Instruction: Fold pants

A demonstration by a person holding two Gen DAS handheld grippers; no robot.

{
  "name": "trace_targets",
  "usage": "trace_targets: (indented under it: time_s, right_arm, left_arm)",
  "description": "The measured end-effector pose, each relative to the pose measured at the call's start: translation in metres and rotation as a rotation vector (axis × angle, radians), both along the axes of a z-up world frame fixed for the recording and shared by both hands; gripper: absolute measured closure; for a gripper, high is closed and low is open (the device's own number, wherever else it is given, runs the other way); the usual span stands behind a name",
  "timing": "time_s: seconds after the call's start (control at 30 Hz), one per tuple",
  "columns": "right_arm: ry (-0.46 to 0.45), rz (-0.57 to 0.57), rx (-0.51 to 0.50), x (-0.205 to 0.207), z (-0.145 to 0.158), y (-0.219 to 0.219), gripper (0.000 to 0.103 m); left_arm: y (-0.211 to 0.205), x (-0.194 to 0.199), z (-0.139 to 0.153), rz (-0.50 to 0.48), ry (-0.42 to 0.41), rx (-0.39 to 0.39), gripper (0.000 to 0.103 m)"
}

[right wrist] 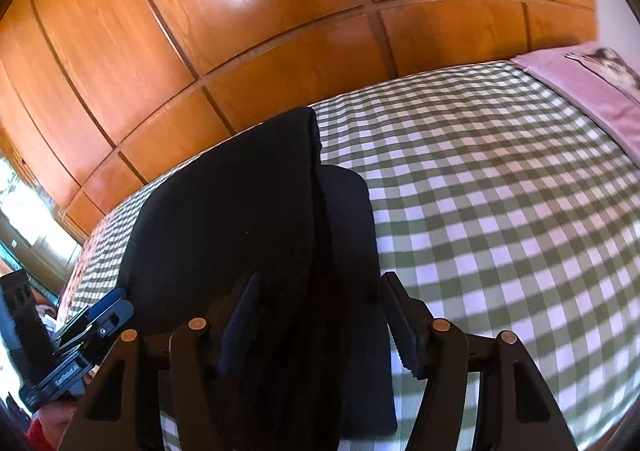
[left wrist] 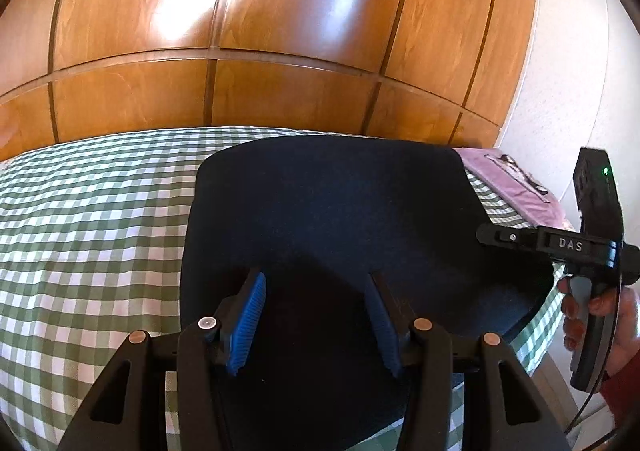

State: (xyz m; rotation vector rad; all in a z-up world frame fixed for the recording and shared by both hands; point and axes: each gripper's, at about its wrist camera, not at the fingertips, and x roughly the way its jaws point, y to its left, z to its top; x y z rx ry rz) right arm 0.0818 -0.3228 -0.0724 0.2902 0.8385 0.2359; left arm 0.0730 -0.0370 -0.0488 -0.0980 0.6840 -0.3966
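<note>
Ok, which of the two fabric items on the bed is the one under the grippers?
The dark navy pants, lying beneath both open grippers; the pink cloth sits apart at the bed's far corner.

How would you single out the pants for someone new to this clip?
Find the green-and-white checked bedspread in front of the wooden wardrobe. The pants are the dark navy folded slab lying on it, plain and unpatterned, unlike the pink pillow beyond.

The green-and-white checked bedcover (right wrist: 500, 191) lies open on both sides of the dark navy folded pants (left wrist: 340, 211), while the glossy wooden wardrobe panels (left wrist: 280, 31) close the far side and a pink printed pillow (right wrist: 592, 91) takes one corner.
</note>
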Motion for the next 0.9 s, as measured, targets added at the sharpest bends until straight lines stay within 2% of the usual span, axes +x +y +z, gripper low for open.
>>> trace_targets:
  time_s: [0.13,0.17,0.23,0.4,0.47,0.53,0.57,0.6,0.63,0.7,0.73,0.8,0.9]
  right_arm:
    - [-0.040,0.059,-0.090,0.007,0.006,0.015,0.074]
    - [-0.064,0.079,-0.120,0.008,0.010,0.020,0.088]
    - [-0.092,0.100,-0.167,0.012,0.017,0.026,0.092]
    - [-0.101,0.103,-0.172,0.026,0.014,0.024,0.095]
    - [-0.059,0.072,-0.133,0.033,0.001,0.015,0.095]
    - [-0.030,0.058,-0.062,0.034,-0.006,0.002,0.095]
    - [-0.025,0.060,-0.039,0.033,-0.005,-0.002,0.093]
    - [-0.023,0.064,-0.024,0.031,-0.002,-0.005,0.086]
    - [-0.032,0.070,-0.015,0.030,0.003,-0.008,0.081]
    - [-0.062,0.067,-0.023,0.029,0.011,-0.011,0.051]
    - [-0.085,0.072,-0.007,0.030,0.017,-0.013,0.045]
    - [-0.101,0.084,0.047,0.036,0.023,-0.015,0.043]
    - [-0.070,0.109,0.128,0.059,0.024,-0.013,0.043]
  left_arm:
    - [-0.001,-0.008,0.000,0.086,-0.013,0.040,0.051]
    - [-0.002,-0.010,-0.002,0.111,-0.008,0.057,0.051]
    - [-0.004,-0.011,-0.006,0.138,-0.004,0.075,0.051]
    - [-0.005,-0.014,-0.008,0.169,0.002,0.084,0.051]
    - [-0.004,-0.012,-0.004,0.157,0.017,0.074,0.051]
    - [0.004,-0.008,0.001,0.139,0.041,0.016,0.051]
    - [0.011,-0.003,0.006,0.126,0.055,-0.041,0.051]
    - [0.018,0.004,0.011,0.120,0.073,-0.097,0.051]
    - [0.022,0.010,0.013,0.123,0.084,-0.117,0.051]
    - [0.030,0.031,0.020,0.154,0.101,-0.138,0.051]
    - [0.031,0.038,0.023,0.161,0.106,-0.137,0.050]
    - [0.030,0.057,0.026,0.153,0.114,-0.141,0.050]
    - [0.023,0.081,0.025,0.148,0.144,-0.101,0.050]
